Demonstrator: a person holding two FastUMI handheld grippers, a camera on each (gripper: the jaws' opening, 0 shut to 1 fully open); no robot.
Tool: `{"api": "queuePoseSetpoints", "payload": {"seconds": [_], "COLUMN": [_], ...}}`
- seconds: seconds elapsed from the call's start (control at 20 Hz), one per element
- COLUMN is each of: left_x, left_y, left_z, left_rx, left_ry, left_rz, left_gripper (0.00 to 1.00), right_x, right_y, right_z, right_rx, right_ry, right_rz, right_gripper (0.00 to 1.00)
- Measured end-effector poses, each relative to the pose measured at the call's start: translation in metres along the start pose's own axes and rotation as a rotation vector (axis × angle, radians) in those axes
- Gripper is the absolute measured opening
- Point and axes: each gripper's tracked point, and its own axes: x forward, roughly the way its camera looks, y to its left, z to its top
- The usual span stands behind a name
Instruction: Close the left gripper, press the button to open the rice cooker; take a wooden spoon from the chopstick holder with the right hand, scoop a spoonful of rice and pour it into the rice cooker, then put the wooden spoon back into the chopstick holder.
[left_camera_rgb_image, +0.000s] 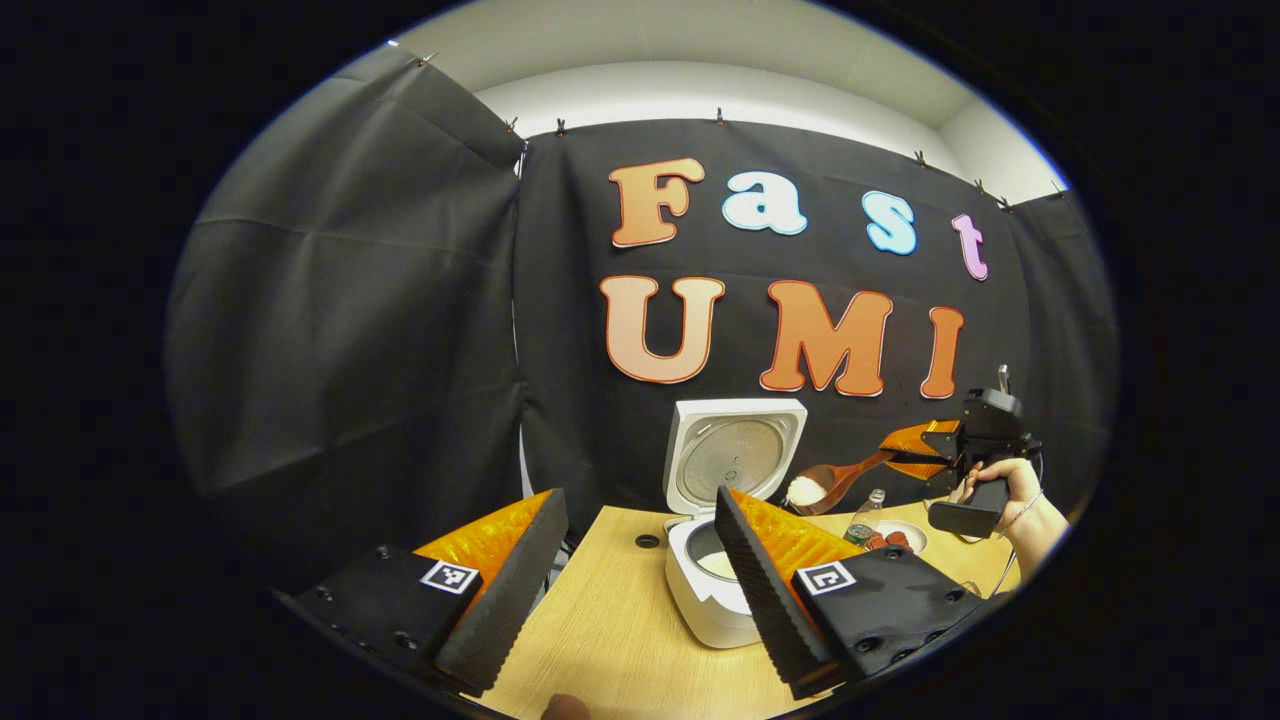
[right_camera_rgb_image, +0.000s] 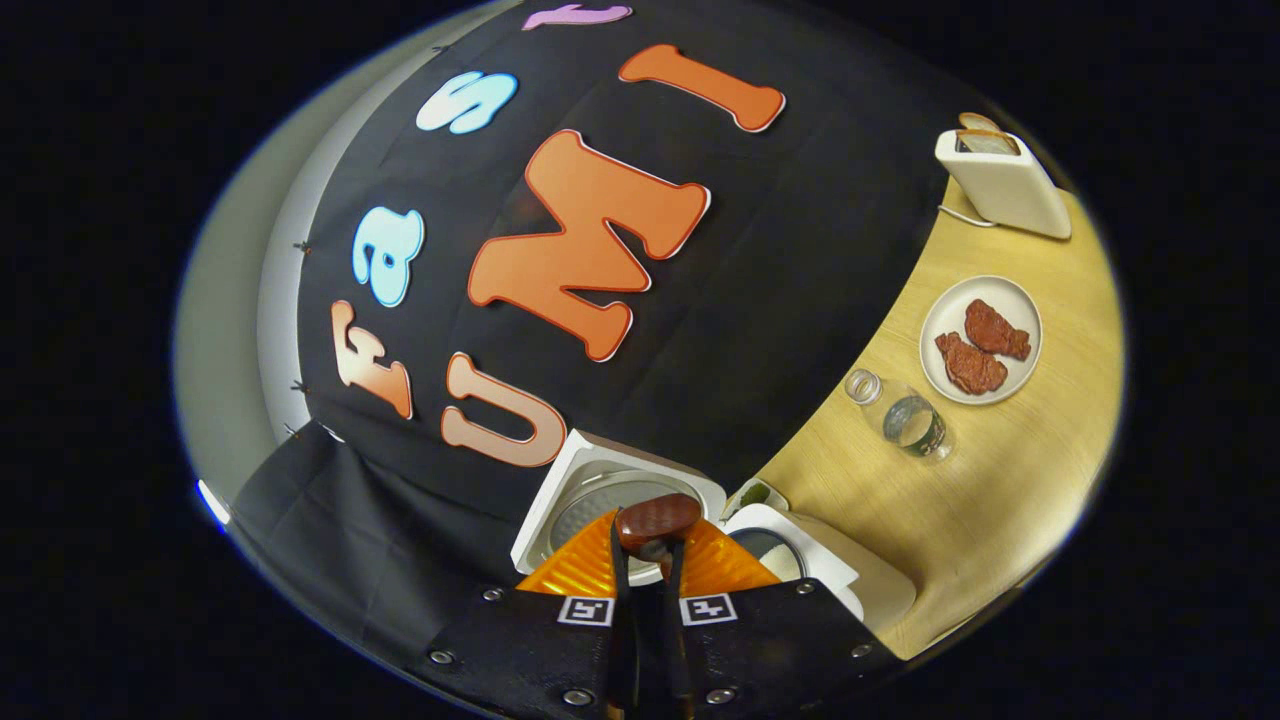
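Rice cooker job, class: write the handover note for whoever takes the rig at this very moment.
Left gripper: open, holding nothing, above the table in front of the rice cooker.
Right gripper: shut on the wooden spoon, held in the air to the right of the cooker.
Spoon bowl carries white rice, level with the raised lid.
Done: cooker opened, spoon taken, rice scooped.
Left: pour the rice into the pot, return the spoon to the chopstick holder.

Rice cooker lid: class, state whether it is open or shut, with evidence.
Open. In the left gripper view the rice cooker lid stands upright behind the pot, its inner plate facing forward, and the pot's inside is exposed.
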Motion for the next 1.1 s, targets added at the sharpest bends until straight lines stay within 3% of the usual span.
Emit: {"api": "queuePoseSetpoints", "payload": {"seconds": [1.1], "left_x": [0.011], "left_y": [0.017], "left_z": [-0.008], "left_rx": [-0.007], "left_ry": [0.016], "left_rz": [0.005], "left_gripper": [1.0], "right_x": [0.003], "right_y": [0.045], "right_z": [-0.021], "right_rx": [-0.471], "right_ry": [-0.042], "right_rz": [0.031], "right_gripper": [0.1]}}
